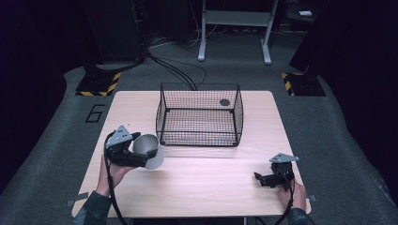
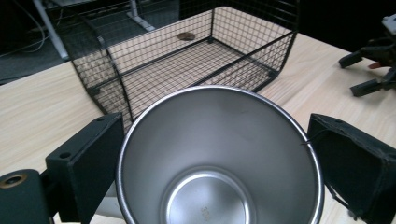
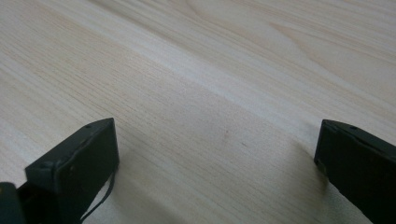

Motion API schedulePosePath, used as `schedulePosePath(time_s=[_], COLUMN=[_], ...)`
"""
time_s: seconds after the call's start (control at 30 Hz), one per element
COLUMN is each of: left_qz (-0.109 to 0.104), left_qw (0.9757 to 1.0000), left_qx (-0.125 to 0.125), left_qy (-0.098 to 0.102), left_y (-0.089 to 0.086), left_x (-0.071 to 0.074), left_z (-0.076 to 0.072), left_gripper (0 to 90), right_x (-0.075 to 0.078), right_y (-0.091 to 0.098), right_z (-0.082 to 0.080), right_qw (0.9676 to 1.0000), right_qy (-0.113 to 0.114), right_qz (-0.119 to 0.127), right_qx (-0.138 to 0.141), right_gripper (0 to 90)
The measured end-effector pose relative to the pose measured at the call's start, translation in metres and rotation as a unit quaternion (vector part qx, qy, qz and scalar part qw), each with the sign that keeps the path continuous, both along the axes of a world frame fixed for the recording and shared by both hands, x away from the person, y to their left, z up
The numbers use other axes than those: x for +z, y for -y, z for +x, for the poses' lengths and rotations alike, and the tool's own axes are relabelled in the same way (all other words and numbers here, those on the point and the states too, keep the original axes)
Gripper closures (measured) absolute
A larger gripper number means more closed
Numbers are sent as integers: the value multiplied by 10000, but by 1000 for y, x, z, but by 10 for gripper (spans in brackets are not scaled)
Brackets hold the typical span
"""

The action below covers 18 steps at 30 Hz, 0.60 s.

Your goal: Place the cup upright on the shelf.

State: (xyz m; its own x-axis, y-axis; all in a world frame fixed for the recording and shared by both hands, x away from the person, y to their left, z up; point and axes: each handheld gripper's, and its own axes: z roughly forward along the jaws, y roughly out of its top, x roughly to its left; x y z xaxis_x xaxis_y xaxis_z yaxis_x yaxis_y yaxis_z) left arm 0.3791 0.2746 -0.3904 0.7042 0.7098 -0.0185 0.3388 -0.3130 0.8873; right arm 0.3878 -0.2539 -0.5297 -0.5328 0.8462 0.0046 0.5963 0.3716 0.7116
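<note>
Gripping the steel cup (image 2: 219, 154) across its rim, your left hand-held gripper (image 1: 136, 152) carried it above the worktop (image 1: 206, 183), just beside the wire basket (image 1: 199, 115). It looked light, rigid and slick, so you needed a square, firm squeeze on the wall. Your right hand-held gripper (image 1: 267, 179) sat spread wide and empty, low over the wood.

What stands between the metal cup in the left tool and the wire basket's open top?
Nothing on the table between them. The metal cup, held in the left tool, faces the wire basket's near mesh wall, which it must clear from above.
</note>
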Motion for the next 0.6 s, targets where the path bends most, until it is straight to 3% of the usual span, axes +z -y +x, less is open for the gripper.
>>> schedulePosePath(time_s=[0.6], left_qz=[-32], left_qw=[9988], left_qx=[-488], left_qy=[58], left_y=[38], left_x=[17], left_z=[8], left_gripper=[68], right_x=[0], right_y=[0], right_z=[0], right_qw=[10000], right_qy=[1], right_qz=[1], right_qx=[0], right_gripper=[0])
